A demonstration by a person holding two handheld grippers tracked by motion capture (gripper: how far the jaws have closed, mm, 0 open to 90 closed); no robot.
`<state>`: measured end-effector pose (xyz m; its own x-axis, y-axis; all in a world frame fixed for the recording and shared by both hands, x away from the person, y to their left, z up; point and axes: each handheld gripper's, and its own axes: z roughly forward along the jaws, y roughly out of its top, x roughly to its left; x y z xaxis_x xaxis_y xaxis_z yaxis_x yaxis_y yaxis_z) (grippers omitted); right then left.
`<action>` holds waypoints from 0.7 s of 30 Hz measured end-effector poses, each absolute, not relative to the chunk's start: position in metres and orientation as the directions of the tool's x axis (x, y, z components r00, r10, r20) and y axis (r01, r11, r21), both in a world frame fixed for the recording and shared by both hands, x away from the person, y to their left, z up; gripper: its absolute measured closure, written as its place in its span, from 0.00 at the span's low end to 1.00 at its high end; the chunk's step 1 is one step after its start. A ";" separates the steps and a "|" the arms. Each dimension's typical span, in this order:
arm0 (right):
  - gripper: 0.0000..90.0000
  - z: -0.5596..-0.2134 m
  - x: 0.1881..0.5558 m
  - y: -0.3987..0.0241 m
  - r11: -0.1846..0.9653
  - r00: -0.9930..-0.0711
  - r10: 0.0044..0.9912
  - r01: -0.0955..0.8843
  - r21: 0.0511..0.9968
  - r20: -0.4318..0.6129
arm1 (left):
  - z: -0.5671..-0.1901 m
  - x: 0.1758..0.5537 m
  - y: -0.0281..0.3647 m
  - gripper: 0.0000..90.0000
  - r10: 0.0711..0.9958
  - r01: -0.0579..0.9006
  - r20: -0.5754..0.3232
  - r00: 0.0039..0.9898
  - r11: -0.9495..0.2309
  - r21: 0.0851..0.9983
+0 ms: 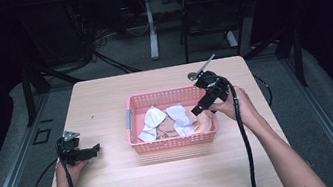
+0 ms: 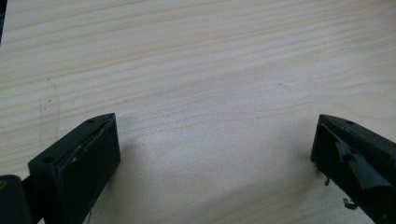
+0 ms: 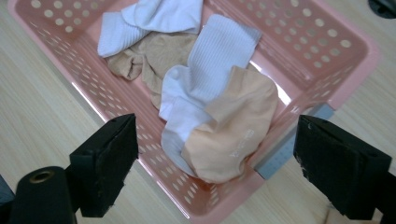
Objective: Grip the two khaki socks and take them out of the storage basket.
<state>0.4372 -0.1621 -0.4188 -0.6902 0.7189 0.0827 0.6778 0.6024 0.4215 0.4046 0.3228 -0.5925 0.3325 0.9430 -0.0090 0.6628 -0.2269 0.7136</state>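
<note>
The right tool [image 3: 215, 163] hangs with jaws spread over the near end of the pink basket [image 3: 327, 56], above a peach sock [image 3: 233, 135] tangled with white socks [image 3: 210, 60]. The left tool [image 2: 212, 158] rests wide open on the bare table [image 2: 196, 60]. Closing here might snag two socks together (or the basket's rim).

In the right gripper view the basket [image 3: 327, 60] is cut by the top edge, and the tan sock [image 3: 154, 60] lies partly hidden under white socks [image 3: 210, 56]. In the high view the right tongs [image 1: 200, 107] cover the basket's right end, and the socks there are too small to count. The bench [image 1: 118, 182] runs past the bottom edge.
</note>
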 end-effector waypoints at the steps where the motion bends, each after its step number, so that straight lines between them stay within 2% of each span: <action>1: 0.15 -0.423 0.438 -0.159 0.606 -0.692 0.717 0.680 0.413 0.087 | -0.592 0.405 0.323 0.01 0.943 0.663 -0.009 0.333 -0.227 0.713; 9: 0.25 -0.452 0.450 -0.143 0.633 -0.694 0.711 0.700 0.329 0.109 | -0.593 0.405 0.323 0.01 0.942 0.661 -0.008 0.337 -0.230 0.714; 16: 0.44 -0.473 0.460 -0.141 0.623 -0.667 0.733 0.737 0.263 0.131 | -0.593 0.405 0.323 0.01 0.942 0.661 -0.009 0.336 -0.229 0.714; 21: 0.53 -0.484 0.463 -0.137 0.637 -0.667 0.738 0.739 0.221 0.101 | -0.593 0.405 0.323 0.01 0.941 0.661 -0.009 0.337 -0.230 0.714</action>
<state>0.4629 -0.1374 -0.4844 -0.6667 0.7384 0.1007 0.7386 0.6367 0.2214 0.4050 0.3228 -0.5925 0.3373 0.9414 -0.0087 0.6610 -0.2302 0.7142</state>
